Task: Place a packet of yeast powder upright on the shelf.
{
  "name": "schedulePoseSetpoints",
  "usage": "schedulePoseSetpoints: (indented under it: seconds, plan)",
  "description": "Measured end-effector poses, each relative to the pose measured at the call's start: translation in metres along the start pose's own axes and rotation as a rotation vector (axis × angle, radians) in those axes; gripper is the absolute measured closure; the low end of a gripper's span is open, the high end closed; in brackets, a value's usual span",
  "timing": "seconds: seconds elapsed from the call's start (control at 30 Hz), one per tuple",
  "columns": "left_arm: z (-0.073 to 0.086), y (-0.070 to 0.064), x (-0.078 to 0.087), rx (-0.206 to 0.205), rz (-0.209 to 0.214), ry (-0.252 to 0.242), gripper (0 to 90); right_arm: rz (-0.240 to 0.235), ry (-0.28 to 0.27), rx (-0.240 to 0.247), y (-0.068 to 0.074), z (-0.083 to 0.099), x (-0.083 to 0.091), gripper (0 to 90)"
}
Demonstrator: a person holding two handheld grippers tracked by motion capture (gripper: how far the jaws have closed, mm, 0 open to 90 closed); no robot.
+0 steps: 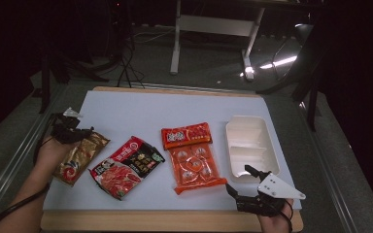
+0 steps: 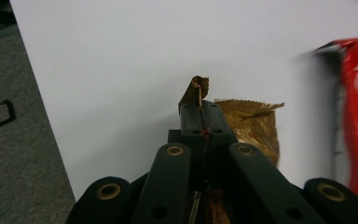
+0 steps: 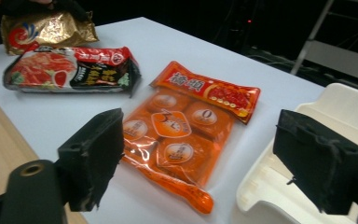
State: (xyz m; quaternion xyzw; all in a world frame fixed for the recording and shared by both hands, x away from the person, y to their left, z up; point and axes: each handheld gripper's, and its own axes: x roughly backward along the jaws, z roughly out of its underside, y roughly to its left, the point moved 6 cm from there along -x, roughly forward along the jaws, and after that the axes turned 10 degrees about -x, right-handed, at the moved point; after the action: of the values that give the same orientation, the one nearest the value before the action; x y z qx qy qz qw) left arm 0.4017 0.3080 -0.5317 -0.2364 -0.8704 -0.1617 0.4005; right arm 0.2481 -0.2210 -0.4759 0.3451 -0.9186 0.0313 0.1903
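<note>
The left gripper (image 1: 67,131) has its jaws clamped on the far edge of the gold packet (image 1: 80,156), which lies left of the red packet (image 1: 126,166) on the tabletop (image 1: 141,109). The right gripper (image 1: 245,182), jaws apart, hovers right of the orange packet (image 1: 192,155), beside the white tray (image 1: 250,145).

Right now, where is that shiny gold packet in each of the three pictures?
High view: gold packet at far left, under the left gripper.
Left gripper view: centre, its edge pinched between the shut jaws.
Right gripper view: top left corner.
Shared landmark: the red packet beside it.
</note>
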Motion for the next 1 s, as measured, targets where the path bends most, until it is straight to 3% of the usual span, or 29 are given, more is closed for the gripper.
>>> schedulePoseSetpoints:
  seconds: [0.3, 0.33, 0.5, 0.73, 0.83, 0.93, 1.0]
  plan:
    - [-0.004, -0.002, 0.014, 0.018, -0.002, -0.054, 90.0, 0.008, -0.030, 0.005, 0.001, -0.003, 0.002, 13.5]
    - [-0.009, -0.004, 0.021, 0.034, 0.008, -0.098, 90.0, 0.007, -0.036, 0.003, 0.000, -0.004, 0.003, 13.6]
    - [-0.024, -0.013, 0.036, 0.035, 0.028, -0.180, 90.0, 0.002, -0.066, 0.000, 0.001, -0.006, 0.006, 13.8]
    - [-0.051, -0.037, 0.051, 0.014, 0.086, -0.290, 90.0, 0.037, -0.070, 0.024, 0.000, -0.008, 0.007, 15.3]
    - [-0.062, -0.051, 0.054, -0.001, 0.112, -0.326, 90.0, 0.009, -0.084, 0.016, -0.001, -0.010, 0.009, 15.3]
    - [-0.072, -0.064, 0.053, -0.038, 0.124, -0.351, 90.0, -0.009, -0.062, 0.020, 0.000, -0.009, 0.008, 14.2]
    - [-0.078, -0.072, 0.052, -0.044, 0.139, -0.358, 90.0, 0.015, -0.030, 0.046, -0.001, -0.007, 0.005, 14.7]
